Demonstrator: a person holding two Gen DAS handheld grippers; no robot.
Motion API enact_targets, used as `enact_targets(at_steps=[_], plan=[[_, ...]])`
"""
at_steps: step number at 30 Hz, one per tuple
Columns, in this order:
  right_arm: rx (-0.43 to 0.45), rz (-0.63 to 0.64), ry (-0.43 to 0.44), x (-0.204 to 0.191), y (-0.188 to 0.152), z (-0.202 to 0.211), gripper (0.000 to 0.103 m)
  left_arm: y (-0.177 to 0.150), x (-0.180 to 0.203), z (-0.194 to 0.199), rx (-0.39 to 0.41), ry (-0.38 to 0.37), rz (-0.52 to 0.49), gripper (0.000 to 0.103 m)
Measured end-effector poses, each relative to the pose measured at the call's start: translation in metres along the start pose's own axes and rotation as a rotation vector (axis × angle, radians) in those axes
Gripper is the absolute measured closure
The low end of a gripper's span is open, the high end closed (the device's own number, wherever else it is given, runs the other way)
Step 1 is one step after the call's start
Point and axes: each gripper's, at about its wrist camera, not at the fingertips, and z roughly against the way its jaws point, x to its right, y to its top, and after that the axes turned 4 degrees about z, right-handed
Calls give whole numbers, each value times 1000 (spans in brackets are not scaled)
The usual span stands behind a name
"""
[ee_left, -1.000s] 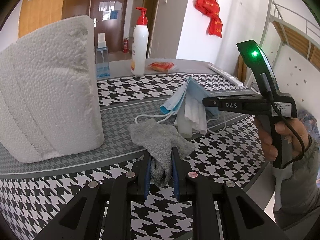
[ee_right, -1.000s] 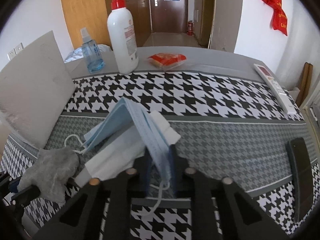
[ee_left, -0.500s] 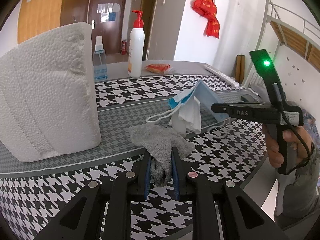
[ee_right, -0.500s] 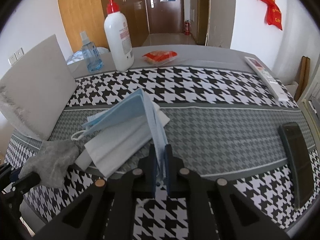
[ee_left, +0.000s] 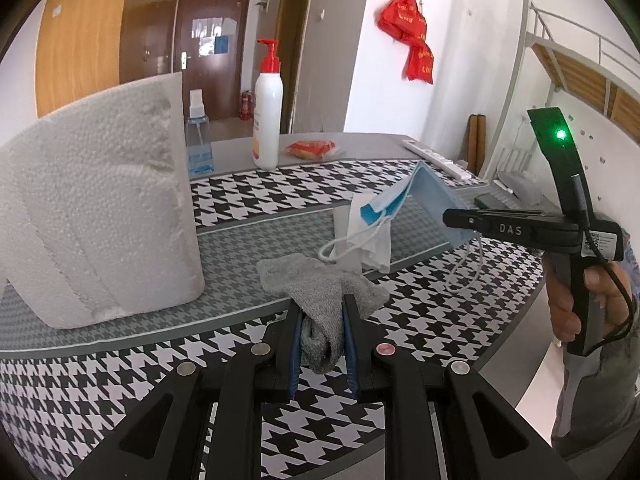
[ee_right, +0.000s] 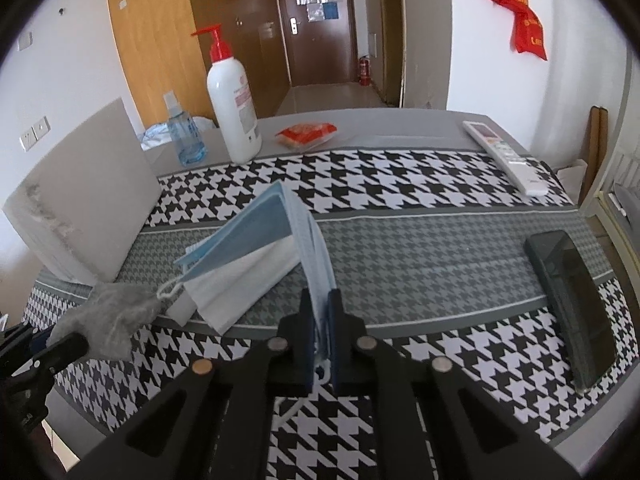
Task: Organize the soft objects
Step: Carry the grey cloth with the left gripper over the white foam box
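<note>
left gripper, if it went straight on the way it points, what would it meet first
Probably the masks hanging from the right gripper, just beyond the grey cloth in its own jaws; depth is unclear, so it may pass beneath them.

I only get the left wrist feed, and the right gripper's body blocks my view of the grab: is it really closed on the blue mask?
Observer: Yes. The right gripper is shut on the edge of the blue mask, which rises folded from between its fingers.
Operator: Any strap loose near the fingers?
Observer: One ear loop hangs below them, toward the camera.
Operator: The paper towel hides my far left. Anything there?
Observer: Beyond the spray bottle a crumpled blue-white bundle shows; what it rests on I cannot tell.
</note>
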Motion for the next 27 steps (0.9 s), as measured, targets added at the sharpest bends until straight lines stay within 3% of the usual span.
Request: enact_targets(at_steps=[27], plan=[[131,-31,-12,2,10,42,95,15,1,25,100,50,-44,84]])
